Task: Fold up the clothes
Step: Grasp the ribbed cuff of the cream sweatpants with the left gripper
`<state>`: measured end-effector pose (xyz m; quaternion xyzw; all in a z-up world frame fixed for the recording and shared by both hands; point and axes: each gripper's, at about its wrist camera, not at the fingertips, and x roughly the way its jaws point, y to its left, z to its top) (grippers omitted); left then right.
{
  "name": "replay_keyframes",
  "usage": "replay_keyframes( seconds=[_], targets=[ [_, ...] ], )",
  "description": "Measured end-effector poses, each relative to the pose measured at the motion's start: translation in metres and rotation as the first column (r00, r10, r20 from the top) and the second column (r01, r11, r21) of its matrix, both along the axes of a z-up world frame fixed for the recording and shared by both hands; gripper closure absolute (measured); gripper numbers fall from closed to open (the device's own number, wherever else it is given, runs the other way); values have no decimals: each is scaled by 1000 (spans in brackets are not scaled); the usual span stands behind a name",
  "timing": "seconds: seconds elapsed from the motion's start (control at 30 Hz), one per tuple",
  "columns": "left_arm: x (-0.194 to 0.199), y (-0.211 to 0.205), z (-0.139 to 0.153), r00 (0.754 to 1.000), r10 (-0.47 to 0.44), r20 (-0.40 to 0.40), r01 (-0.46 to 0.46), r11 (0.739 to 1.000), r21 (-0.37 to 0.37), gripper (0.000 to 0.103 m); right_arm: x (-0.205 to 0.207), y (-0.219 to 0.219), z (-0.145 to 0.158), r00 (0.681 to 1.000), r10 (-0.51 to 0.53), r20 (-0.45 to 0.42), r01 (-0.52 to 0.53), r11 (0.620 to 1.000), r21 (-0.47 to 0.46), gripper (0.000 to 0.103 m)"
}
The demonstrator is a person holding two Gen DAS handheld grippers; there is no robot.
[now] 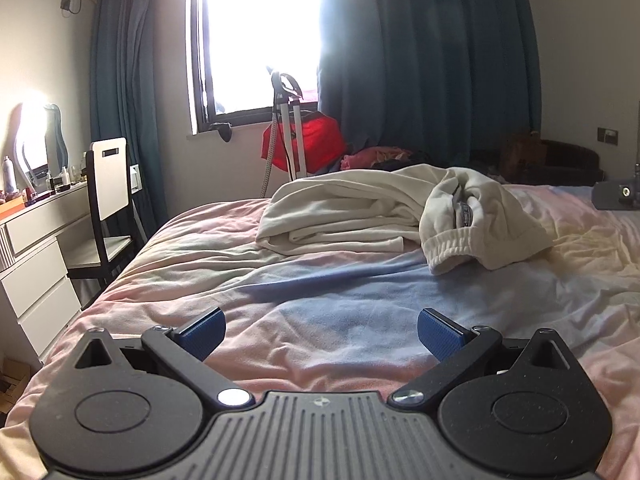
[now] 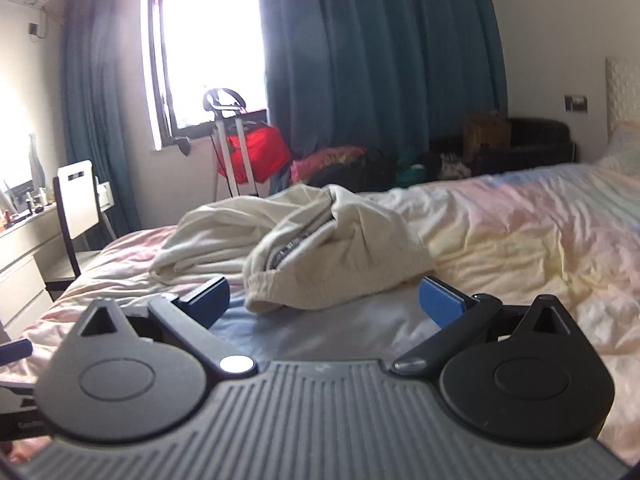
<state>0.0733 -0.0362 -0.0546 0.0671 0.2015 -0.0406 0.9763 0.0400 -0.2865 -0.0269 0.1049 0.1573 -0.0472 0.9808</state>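
A crumpled cream-white garment (image 1: 384, 216) with an elastic waistband lies in a heap on the bed, ahead and slightly right in the left wrist view. It also shows in the right wrist view (image 2: 320, 248), close ahead of the fingers. My left gripper (image 1: 321, 334) is open and empty, low over the bedspread, well short of the garment. My right gripper (image 2: 324, 300) is open and empty, with the waistband end just beyond its blue pads (image 2: 440, 304). Part of the right gripper shows at the right edge of the left wrist view (image 1: 618, 196).
The bed (image 1: 240, 280) has a rumpled pink, blue and yellow cover. A chair (image 1: 106, 208) and a white dresser (image 1: 36, 248) stand at the left. A red bag on a stand (image 1: 304, 144) and piled clothes sit under the window, by dark blue curtains.
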Motion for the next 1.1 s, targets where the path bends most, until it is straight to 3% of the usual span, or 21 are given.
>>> replay_keyframes(
  seconds=[0.13,0.27,0.4,0.5,0.6,0.7,0.8,0.87,1.03,1.1],
  targets=[
    [44,-34,-14,997,-62,-35,63,997,44,0,9,-21,9,998,-54,39,51,997,63,0],
    [92,-80,-32,981,-177,-75,183,980,82,6,20,-40,2,992,-128,18,128,991,35,0],
    [140,-134,-49,963,-263,-66,269,954,135,12,26,-76,-20,977,-198,-82,212,953,219,0],
    [171,-167,-62,961,-272,-43,275,944,183,19,30,-91,-37,965,-230,-125,257,922,288,0],
    [196,-185,-73,976,-215,-13,212,948,239,25,40,-99,-53,958,-237,-160,278,904,325,0],
    [210,-179,-75,986,-163,34,155,971,184,38,51,-108,-68,950,-243,-196,300,883,361,0],
    [209,-168,-73,982,-174,68,160,970,182,45,62,-110,-80,946,-227,-233,305,868,392,0],
    [198,-163,-73,972,-223,80,199,952,231,45,64,-108,-83,946,-216,-241,300,862,407,0],
    [168,-157,-83,951,-303,59,255,879,403,32,60,-106,-83,947,-212,-242,301,850,433,0],
    [162,-158,-90,944,-327,51,268,847,459,32,58,-105,-84,946,-208,-248,301,846,440,0]
  ],
)
